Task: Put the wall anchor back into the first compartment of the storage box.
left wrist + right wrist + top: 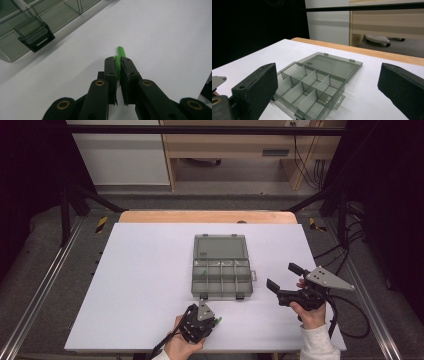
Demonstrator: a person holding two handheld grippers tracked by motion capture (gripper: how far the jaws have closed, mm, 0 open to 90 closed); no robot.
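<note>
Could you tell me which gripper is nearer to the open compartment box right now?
Left. The left gripper, shut on a green plug, sits just below the compartment box's front edge. The right gripper, open, is off to the box's right side, slightly farther away.

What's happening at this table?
A person holds a gripper in each hand. The left gripper has its fingers shut on a small green plug, just in front of an open compartment box. The right gripper, fingers wide apart, waits empty beside the box on the white table.
</note>
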